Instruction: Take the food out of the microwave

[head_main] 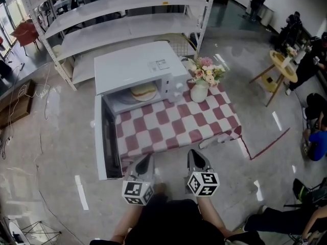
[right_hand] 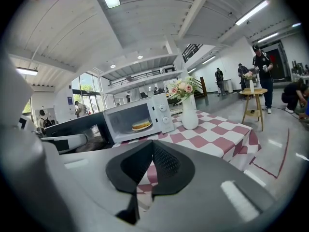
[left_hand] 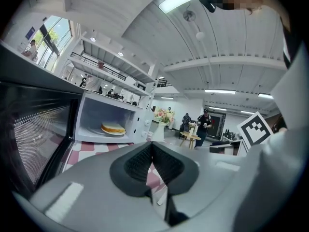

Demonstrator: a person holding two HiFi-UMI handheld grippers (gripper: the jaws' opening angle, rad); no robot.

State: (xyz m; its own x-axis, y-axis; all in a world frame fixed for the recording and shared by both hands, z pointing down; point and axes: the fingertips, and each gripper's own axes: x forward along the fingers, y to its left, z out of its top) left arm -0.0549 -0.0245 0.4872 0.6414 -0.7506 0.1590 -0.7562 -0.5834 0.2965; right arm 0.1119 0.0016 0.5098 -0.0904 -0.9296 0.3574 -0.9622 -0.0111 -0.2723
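Observation:
A white microwave (head_main: 138,65) stands at the far left of the checked table, its door (head_main: 104,137) swung wide open toward me. Inside, a sandwich-like food on a plate (head_main: 143,92) rests on the turntable; the same food on its plate (left_hand: 113,128) shows in the left gripper view, and as the plated food (right_hand: 141,125) in the right gripper view. My left gripper (head_main: 146,161) hovers shut and empty at the table's near edge, beside the door. My right gripper (head_main: 196,158) is next to it, shut, holding nothing. Both are well short of the microwave.
A white vase of flowers (head_main: 202,80) stands right of the microwave. The red-and-white tablecloth (head_main: 179,119) hangs over the near edge. White shelving (head_main: 122,19) runs behind the table. A small wooden table (head_main: 278,70) and several people are at the right.

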